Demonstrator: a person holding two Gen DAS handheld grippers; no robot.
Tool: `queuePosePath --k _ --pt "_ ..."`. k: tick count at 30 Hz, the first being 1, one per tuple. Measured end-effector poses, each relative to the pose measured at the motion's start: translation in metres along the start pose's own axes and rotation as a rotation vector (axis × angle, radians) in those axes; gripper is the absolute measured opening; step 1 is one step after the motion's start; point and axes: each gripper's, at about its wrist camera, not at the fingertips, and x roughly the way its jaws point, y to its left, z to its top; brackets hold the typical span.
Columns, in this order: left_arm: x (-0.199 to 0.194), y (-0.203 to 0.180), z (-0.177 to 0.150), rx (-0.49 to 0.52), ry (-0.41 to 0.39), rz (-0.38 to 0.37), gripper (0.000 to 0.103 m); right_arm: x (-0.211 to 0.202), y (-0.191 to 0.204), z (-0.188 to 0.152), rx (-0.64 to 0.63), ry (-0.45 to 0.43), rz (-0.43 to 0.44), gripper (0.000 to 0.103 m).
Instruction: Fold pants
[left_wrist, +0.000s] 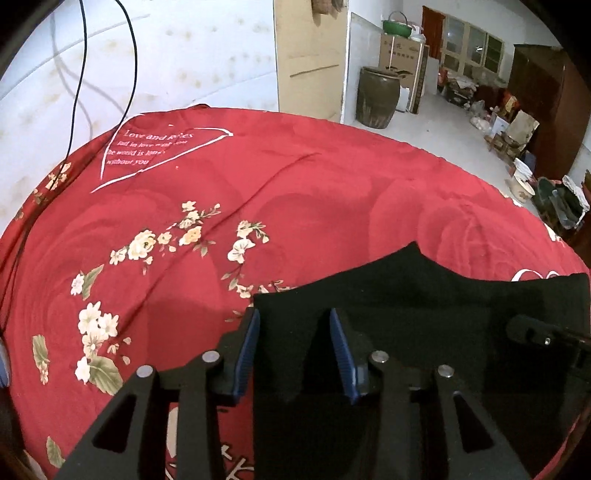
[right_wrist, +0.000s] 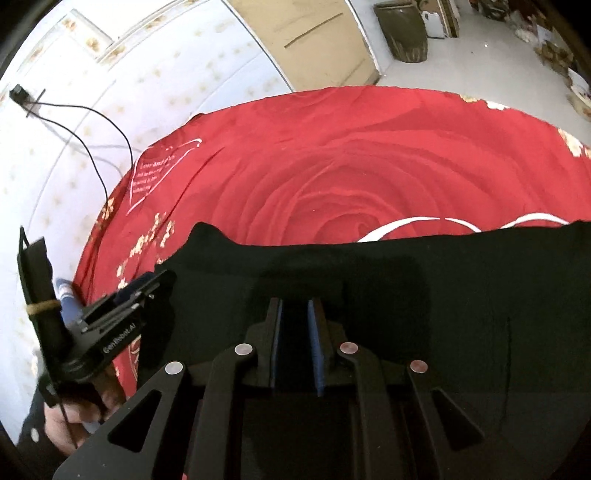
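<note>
**Pants on bedspread, both grippers above the cloth**

Pants (right_wrist: 406, 280), black, lie spread flat on the red rose-print bedspread (right_wrist: 351, 158) of a bed, at its near side. Left gripper (left_wrist: 294, 325) hangs over the left edge of the cloth, jaws standing wide apart with nothing pressed between the blue pads. Right gripper (right_wrist: 295, 314) points down at the middle of the pants, jaws narrowly parted; whether any cloth is pinched cannot be told.

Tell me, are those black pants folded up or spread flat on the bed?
Cannot tell for sure: the black pants lie flat on the red bedspread with one long straight edge, but no layers or legs show.
</note>
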Motion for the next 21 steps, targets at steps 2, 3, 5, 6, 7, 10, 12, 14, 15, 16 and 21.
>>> queuePosePath --k 2,3,5,6,7,10,12,14,15,16,21 --pt "-0.002 -0.002 0.001 0.01 0.007 0.009 0.043 0.0 -0.001 0.0 0.009 0.002 0.009 0.014" --pt "-0.003 -0.002 0.002 0.012 0.015 0.013 0.043 0.0 -0.002 0.0 0.014 0.003 0.014 0.014" --pt "-0.01 -0.003 0.003 0.01 0.032 0.015 0.043 -0.003 -0.002 0.001 0.017 0.001 0.007 0.014" --pt "-0.016 -0.004 0.002 0.011 0.029 0.014 0.043 -0.008 0.001 0.001 0.006 -0.007 -0.013 0.014" --pt "-0.023 -0.004 0.001 0.016 0.02 0.02 0.043 -0.012 0.004 0.001 -0.006 -0.016 -0.025 0.014" --pt "-0.049 -0.008 -0.009 0.016 0.001 0.02 0.043 -0.032 0.013 -0.005 -0.046 -0.063 -0.036 0.014" --pt "-0.064 -0.01 -0.018 0.009 -0.003 0.009 0.043 -0.042 0.019 -0.015 -0.07 -0.071 -0.038 0.014" --pt "-0.079 -0.011 -0.028 -0.001 -0.005 0.005 0.043 -0.05 0.027 -0.029 -0.097 -0.056 -0.047 0.014" --pt "-0.085 -0.011 -0.033 -0.009 -0.005 0.0 0.043 -0.054 0.03 -0.036 -0.101 -0.052 -0.044 0.014" --pt "-0.091 -0.01 -0.039 -0.016 -0.004 -0.004 0.043 -0.057 0.032 -0.042 -0.101 -0.05 -0.037 0.014" --pt "-0.108 -0.007 -0.065 -0.043 0.012 -0.023 0.043 -0.066 0.038 -0.075 -0.102 -0.01 -0.042 0.017"
